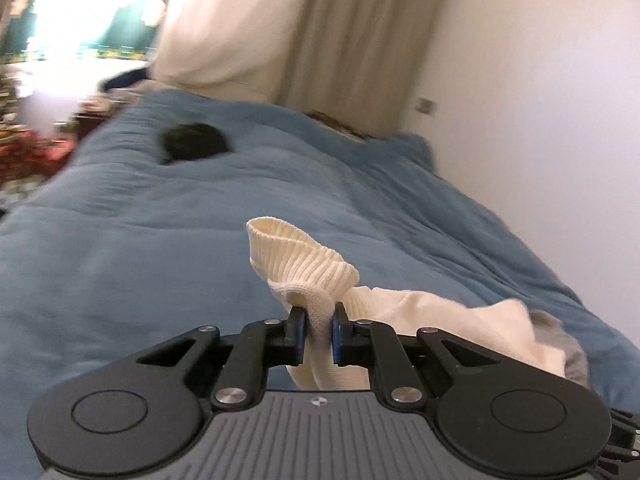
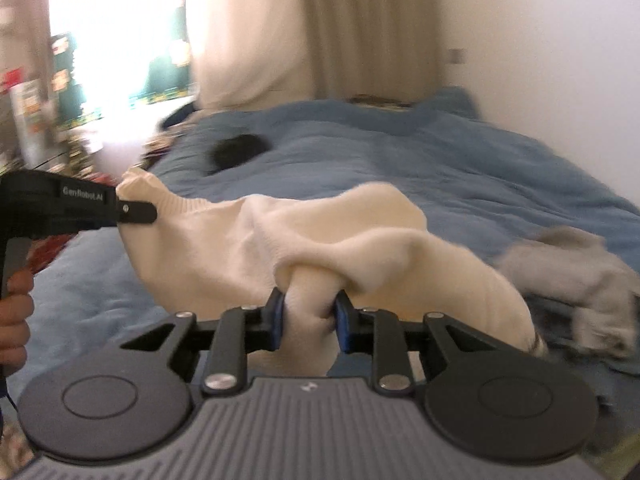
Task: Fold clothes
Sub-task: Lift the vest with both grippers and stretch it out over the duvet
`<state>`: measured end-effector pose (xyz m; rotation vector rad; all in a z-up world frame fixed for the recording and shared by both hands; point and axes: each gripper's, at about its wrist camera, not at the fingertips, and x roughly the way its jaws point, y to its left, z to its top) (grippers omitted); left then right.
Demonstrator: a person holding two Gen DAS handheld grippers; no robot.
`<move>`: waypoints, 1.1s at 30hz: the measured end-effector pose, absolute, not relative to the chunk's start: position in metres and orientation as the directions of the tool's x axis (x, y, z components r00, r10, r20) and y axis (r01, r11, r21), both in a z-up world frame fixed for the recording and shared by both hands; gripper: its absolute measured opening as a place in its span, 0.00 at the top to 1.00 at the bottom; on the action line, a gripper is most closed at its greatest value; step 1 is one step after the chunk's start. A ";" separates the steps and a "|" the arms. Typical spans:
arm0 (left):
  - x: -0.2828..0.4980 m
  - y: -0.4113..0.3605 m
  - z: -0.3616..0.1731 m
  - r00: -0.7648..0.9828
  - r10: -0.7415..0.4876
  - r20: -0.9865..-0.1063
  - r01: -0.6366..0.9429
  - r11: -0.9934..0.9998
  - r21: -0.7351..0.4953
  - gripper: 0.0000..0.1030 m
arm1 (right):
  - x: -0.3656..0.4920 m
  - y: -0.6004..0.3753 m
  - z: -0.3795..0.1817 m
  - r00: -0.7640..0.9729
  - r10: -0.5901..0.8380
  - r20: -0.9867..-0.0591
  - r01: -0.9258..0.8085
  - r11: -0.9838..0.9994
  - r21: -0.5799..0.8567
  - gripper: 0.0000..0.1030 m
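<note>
A cream knitted garment (image 2: 320,232) hangs stretched between both grippers above the blue bed cover (image 1: 200,248). My left gripper (image 1: 319,330) is shut on a bunch of the cream garment (image 1: 304,256) by its ribbed edge. From the right wrist view, the left gripper (image 2: 136,212) enters at the left, pinching that ribbed end, with a hand (image 2: 14,312) on its handle. My right gripper (image 2: 309,322) is shut on a thick fold of the same garment. A grey garment (image 2: 576,276) lies crumpled on the bed to the right.
A small black item (image 1: 194,142) lies far up the bed cover. Beige curtains (image 1: 340,32) and a white wall (image 1: 540,80) stand behind the bed. Cluttered, colourful things (image 1: 28,152) sit off the bed's left side under a bright window.
</note>
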<state>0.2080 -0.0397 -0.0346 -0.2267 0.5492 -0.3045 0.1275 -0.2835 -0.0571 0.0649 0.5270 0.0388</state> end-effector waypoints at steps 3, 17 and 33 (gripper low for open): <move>0.193 0.017 -0.039 0.833 -0.268 -0.483 0.142 0.949 -0.282 0.88 | 0.141 -0.229 -0.065 0.836 0.137 -0.532 -0.113 0.991 0.079 0.73; 0.176 0.142 -0.126 0.730 -0.057 -0.681 -0.160 0.954 -0.252 0.87 | 0.149 -0.051 -0.143 0.654 0.298 -0.695 -0.375 0.926 0.045 0.63; 0.122 0.107 -0.110 0.719 -0.179 -0.672 -0.057 0.948 -0.313 0.52 | 0.099 -0.173 -0.100 0.709 0.272 -0.651 -0.289 0.954 0.084 0.09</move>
